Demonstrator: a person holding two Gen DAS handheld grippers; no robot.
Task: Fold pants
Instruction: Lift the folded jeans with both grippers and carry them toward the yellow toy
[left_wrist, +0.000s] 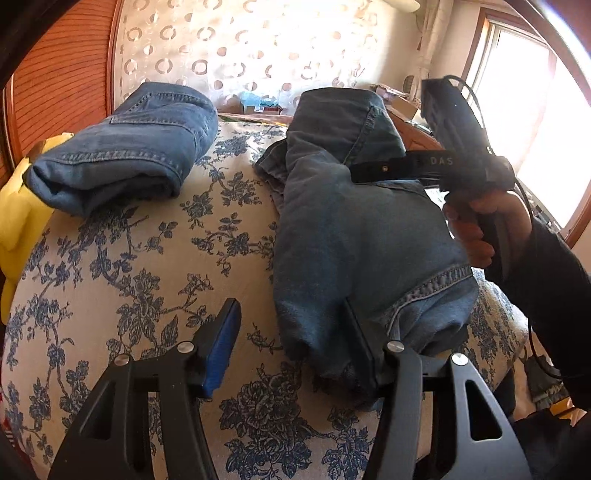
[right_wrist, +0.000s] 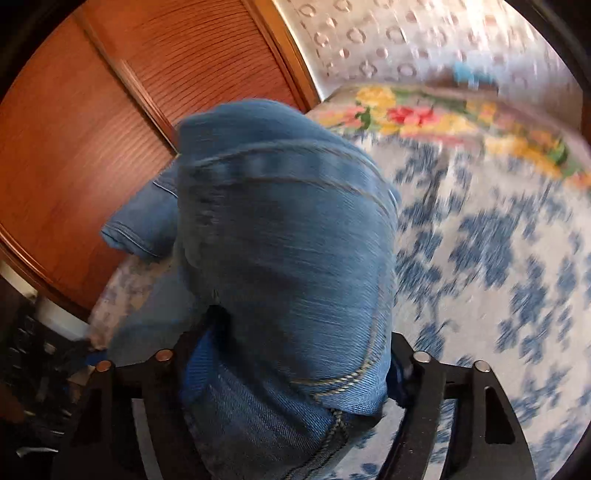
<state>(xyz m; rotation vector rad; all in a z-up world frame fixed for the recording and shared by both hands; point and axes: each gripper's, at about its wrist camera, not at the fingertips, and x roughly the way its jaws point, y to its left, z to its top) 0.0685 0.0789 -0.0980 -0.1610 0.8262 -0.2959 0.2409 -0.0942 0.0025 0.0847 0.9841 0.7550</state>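
A loose pair of blue jeans (left_wrist: 351, 236) lies in a heap on the blue-flowered bed sheet (left_wrist: 147, 266). My left gripper (left_wrist: 291, 332) stands open at its near end. The right finger is tucked against the denim, while the blue pad of the left finger (left_wrist: 221, 347) hovers over bare sheet. A hand (left_wrist: 476, 229) holds my right gripper (left_wrist: 354, 171) over the far part of the heap, where a fold stands up. In the blurred right wrist view, denim (right_wrist: 288, 240) fills the gap of my right gripper (right_wrist: 299, 354) and presses against both fingers.
A second pair of jeans (left_wrist: 125, 147), folded, rests at the far left of the bed beside a yellow soft thing (left_wrist: 22, 221). A wooden wardrobe (left_wrist: 62, 81) stands behind it, with a curtain (left_wrist: 240, 44) and a bright window (left_wrist: 517, 92) beyond. A flowered blanket (right_wrist: 424, 114) edges the bed.
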